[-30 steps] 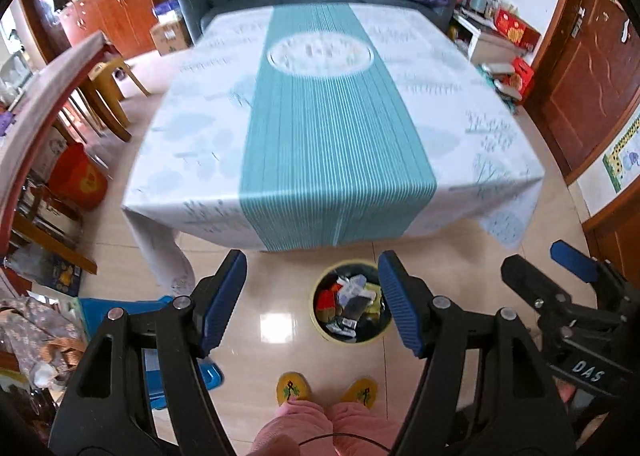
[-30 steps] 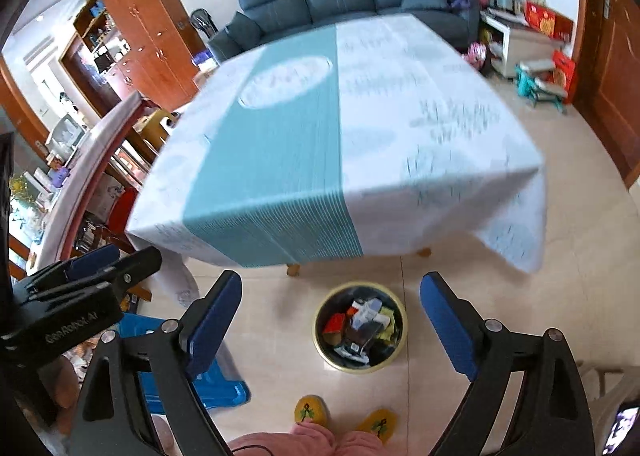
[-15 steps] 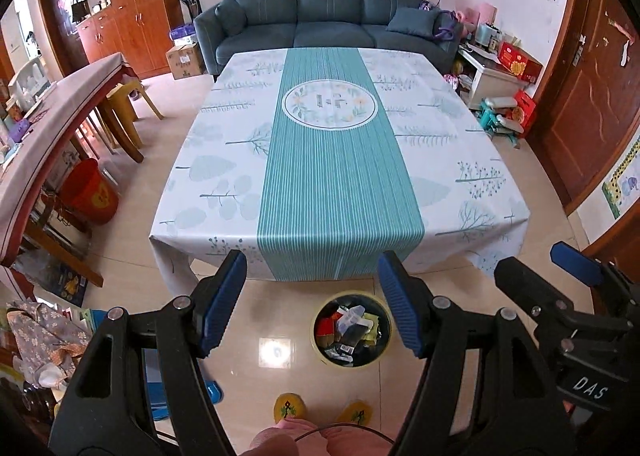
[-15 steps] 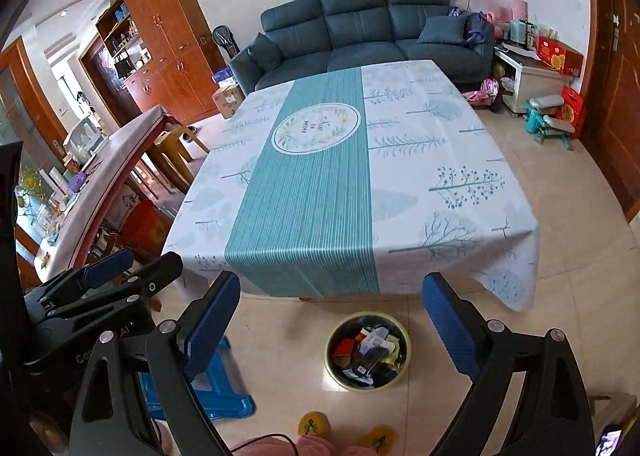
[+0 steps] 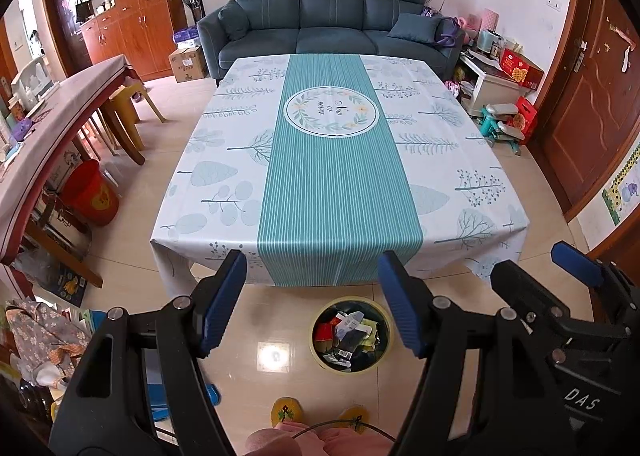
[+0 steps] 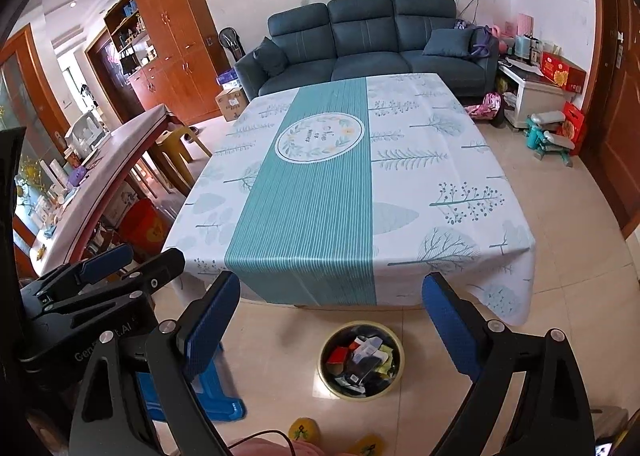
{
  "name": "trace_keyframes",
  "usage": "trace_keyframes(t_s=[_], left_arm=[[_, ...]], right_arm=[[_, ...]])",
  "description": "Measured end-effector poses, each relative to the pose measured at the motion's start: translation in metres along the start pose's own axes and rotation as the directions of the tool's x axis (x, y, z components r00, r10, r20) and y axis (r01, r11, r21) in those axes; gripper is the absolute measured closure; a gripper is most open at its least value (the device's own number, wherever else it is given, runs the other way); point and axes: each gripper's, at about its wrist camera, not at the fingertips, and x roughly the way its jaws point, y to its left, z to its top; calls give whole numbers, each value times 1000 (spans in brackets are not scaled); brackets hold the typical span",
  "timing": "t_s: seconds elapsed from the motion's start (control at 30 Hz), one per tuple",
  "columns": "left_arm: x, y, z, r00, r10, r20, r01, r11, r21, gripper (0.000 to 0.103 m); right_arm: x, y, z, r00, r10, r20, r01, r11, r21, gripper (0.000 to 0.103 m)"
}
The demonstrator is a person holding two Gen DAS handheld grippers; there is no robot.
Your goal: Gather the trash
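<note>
A round yellow-rimmed trash bin (image 5: 352,334) (image 6: 362,360) stands on the tiled floor just before the table's near edge, filled with mixed wrappers and packets. My left gripper (image 5: 312,268) hangs high above the floor, open, with nothing between its blue pads. My right gripper (image 6: 330,292) is likewise open and empty, held beside the left one. Each gripper shows at the edge of the other's view: the right gripper (image 5: 576,260) and the left gripper (image 6: 108,260). The table (image 5: 224,159) (image 6: 440,183) wears a white and teal cloth with no loose items on it.
A blue step stool (image 6: 216,400) sits on the floor left of the bin. The person's yellow slippers (image 5: 286,412) are right behind the bin. A long sideboard (image 5: 52,119), a red bucket (image 5: 90,191) and chairs line the left; a sofa (image 5: 332,19) stands behind the table.
Both grippers rose and tilted up early on, so the table and sofa moved down into fuller view and the bin shrank. Over the last half second nothing moved.
</note>
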Motion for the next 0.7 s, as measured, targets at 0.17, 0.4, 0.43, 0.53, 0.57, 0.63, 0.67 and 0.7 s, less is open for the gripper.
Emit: trace_keyframes(t_s=[0.17, 0.4, 0.43, 0.53, 0.57, 0.63, 0.67, 0.7], left_arm=[[0, -3, -1, 1000, -5, -3, 5, 1000, 8, 38], [1, -7, -3, 1000, -13, -11, 13, 1000, 21, 38], [2, -7, -4, 1000, -13, -12, 14, 1000, 22, 38], [3, -7, -4, 1000, -15, -13, 15, 1000, 25, 38], [3, -8, -4, 1000, -16, -14, 16, 1000, 27, 38], [4, -8, -4, 1000, -16, -14, 16, 999, 28, 38], [4, -8, -4, 1000, -16, -14, 17, 999, 29, 38], [4, -9, -4, 1000, -16, -12, 16, 999, 29, 38]], right_arm=[[0, 0, 0, 1000, -10, 1, 10, 1000, 4, 9], [-1, -2, -2, 1000, -27, 8, 27, 999, 23, 9], [-1, -2, -2, 1000, -29, 9, 29, 999, 26, 9], [-1, -2, -2, 999, -34, 9, 33, 999, 37, 9], [-1, -2, -3, 999, -35, 9, 35, 999, 39, 9], [-1, -2, -3, 999, -38, 9, 38, 998, 41, 9], [-1, -2, -3, 999, -39, 11, 38, 998, 42, 9], [-1, -2, -3, 999, -38, 11, 37, 998, 41, 9]])
